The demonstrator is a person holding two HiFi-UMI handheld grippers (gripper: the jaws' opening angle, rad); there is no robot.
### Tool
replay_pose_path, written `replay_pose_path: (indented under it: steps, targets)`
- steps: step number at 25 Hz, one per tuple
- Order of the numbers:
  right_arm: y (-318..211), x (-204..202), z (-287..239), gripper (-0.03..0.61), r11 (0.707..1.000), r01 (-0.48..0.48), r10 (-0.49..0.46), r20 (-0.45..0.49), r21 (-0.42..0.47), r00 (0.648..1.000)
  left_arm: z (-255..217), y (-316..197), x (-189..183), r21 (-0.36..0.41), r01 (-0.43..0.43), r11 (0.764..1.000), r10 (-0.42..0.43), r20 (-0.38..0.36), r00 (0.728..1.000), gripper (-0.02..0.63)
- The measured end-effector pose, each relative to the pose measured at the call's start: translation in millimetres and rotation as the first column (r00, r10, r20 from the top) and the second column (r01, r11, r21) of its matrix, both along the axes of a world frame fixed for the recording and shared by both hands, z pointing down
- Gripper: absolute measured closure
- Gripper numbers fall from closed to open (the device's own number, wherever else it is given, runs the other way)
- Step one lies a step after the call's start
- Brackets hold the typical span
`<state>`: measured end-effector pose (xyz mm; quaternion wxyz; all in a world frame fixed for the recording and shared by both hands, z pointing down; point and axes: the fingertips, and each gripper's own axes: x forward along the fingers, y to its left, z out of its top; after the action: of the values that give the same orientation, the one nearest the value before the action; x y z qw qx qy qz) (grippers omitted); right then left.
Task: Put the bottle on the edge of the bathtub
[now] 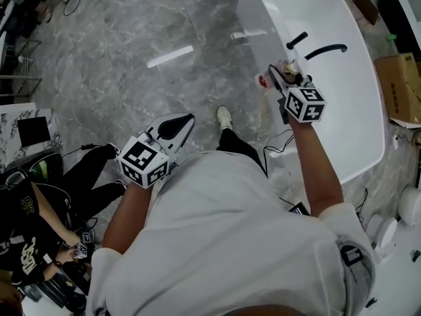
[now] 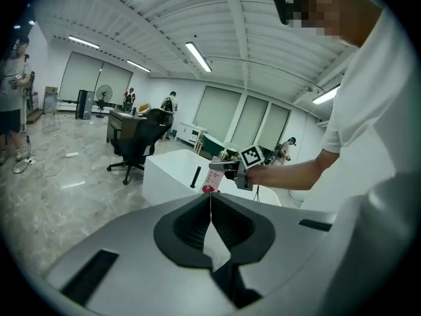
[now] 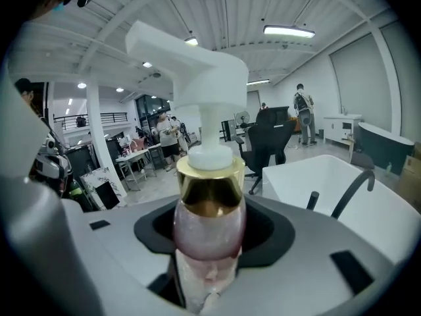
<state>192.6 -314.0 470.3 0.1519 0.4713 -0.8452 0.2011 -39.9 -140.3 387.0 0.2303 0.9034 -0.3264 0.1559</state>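
Note:
A pink pump bottle with a gold collar and a white pump head stands upright between the jaws of my right gripper, which is shut on its body. In the head view my right gripper holds the bottle beside the near long rim of the white bathtub, close to the black faucet. My left gripper hangs over the grey floor to the left, its jaws together with nothing in them. The left gripper view shows its shut jaws, with the bottle and the bathtub beyond them.
Cardboard boxes stand right of the tub. A person sits at the lower left among cables. A black office chair stands beyond the tub's end. The marble floor stretches left of the tub.

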Motion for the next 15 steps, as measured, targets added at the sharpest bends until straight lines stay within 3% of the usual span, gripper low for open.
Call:
replay_pose_path:
  steps: [15]
  targets:
    - [-234, 66, 90, 0.362, 0.995, -0.096, 0.097, -0.113, 0.016, 0.989, 24, -133, 46, -0.109, 0.004, 0.994, -0.003, 0.009, 1.000, 0.594]
